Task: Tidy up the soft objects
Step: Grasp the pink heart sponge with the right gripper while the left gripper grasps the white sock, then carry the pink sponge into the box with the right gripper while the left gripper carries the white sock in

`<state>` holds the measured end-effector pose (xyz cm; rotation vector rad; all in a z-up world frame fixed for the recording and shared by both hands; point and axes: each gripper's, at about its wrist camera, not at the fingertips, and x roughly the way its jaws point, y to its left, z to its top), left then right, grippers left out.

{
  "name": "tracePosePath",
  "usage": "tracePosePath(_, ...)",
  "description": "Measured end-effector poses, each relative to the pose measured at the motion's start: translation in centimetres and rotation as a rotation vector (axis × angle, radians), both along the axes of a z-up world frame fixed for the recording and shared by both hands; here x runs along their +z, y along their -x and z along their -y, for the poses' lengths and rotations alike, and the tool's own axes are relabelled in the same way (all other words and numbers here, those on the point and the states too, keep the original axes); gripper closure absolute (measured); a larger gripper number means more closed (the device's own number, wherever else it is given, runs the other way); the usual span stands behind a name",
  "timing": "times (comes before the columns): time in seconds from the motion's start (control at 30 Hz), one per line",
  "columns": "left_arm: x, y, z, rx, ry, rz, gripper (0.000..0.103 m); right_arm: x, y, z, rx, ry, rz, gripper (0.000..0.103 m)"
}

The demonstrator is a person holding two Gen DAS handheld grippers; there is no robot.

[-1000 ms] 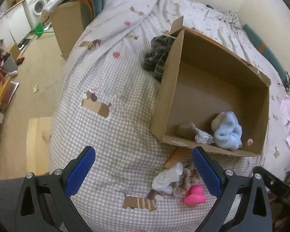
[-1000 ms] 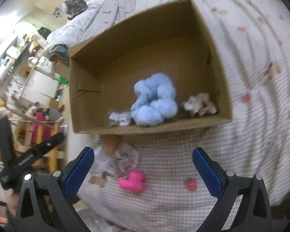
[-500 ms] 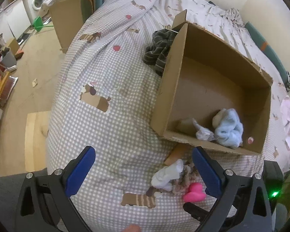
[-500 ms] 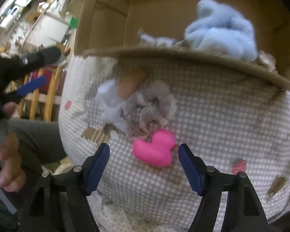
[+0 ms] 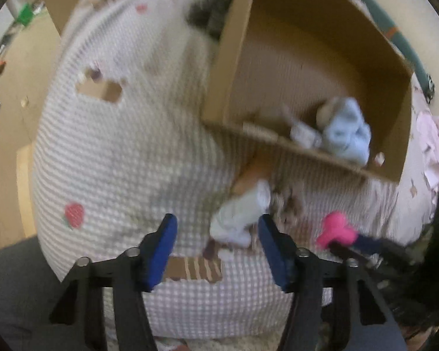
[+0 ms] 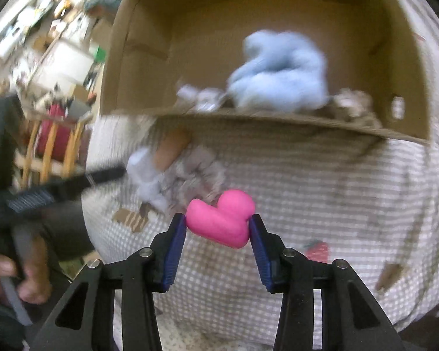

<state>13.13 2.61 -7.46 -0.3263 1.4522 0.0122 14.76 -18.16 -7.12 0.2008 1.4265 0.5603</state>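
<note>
Right tongs [image 6: 218,228] closing on pink duck [image 6: 221,222], pads touching both sides, on bed at 6 o'clock from box [image 6: 278,120]. Left tongs [image 5: 216,251] closing too, white sock [image 5: 240,216] between, not yet pinched. Next, probably: squeeze gently, lift, drop into box at 12 o'clock.

I'm looking at a checked bed [image 5: 108,152] carrying an open box [image 6: 278,120]. Lying just before the box are a white sock [image 5: 240,216], a frilly scrunchie [image 6: 196,175] and a pink duck [image 6: 222,219].
</note>
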Motion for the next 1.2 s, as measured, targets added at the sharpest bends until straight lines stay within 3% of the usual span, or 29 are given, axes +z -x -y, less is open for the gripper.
tracePosePath(0.1,-1.5,-0.4,0.8,-0.030,0.008,-0.032,0.053,0.6,-0.5,1.8,-0.063,-0.035,0.015,0.056)
tracePosePath(0.17,-2.3,-0.9,1.3,-0.046,0.006,-0.049,0.060,1.1,-0.7,2.8,-0.104,-0.057,0.032,0.056)
tracePosePath(0.27,-3.7,-1.2,1.5,-0.039,-0.001,-0.081,0.078,2.2,-1.8,4.3,-0.140,-0.081,0.058,0.056)
tracePosePath(0.5,-2.9,-0.4,0.6,-0.021,0.021,-0.062,0.081,2.5,-1.8,5.7,-0.152,-0.108,0.068,0.056)
tracePosePath(0.7,0.1,1.6,-1.1,-0.016,-0.019,-0.008,0.081,3.0,-0.8,5.6,-0.139,-0.124,0.083,0.056)
tracePosePath(0.83,4.2,2.3,-2.3,-0.037,-0.063,0.089,0.081,4.5,0.0,6.2,-0.142,-0.147,0.110,0.056)
tracePosePath(1.03,9.6,2.3,-0.6,-0.108,-0.091,0.209,0.081,7.1,0.6,7.1,-0.159,-0.186,0.177,0.056)
tracePosePath(1.2,12.2,1.2,0.3,-0.120,-0.101,0.265,0.081,9.6,0.0,7.3,-0.184,-0.211,0.232,0.056)
